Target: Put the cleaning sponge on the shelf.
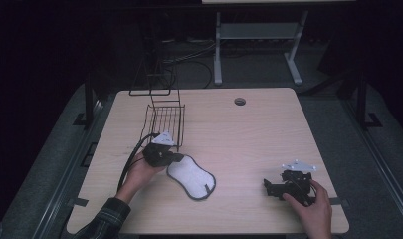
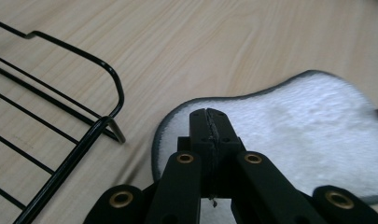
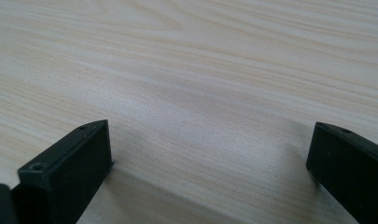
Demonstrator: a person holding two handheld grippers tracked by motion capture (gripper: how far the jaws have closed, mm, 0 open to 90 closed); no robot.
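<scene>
1. Left hand-held gripper (image 1: 176, 157): jaws pressed together over the near-left end of the white pad (image 1: 191, 177); whether fabric is pinched, cannot tell.
2. Pad's long axis runs toward the table's (image 1: 253, 134) near-right corner.
3. Right hand-held gripper (image 1: 266, 186): jaws apart, well away, over bare table.

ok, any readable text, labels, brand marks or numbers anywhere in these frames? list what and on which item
None readable in any view.
Fuzzy white pad: no tag or print visible.
Black wire rack: no label.
Left gripper and right gripper: bare black parts, brass rivets, no markings legible.
Wooden table: plain grain, no stickers.
</scene>
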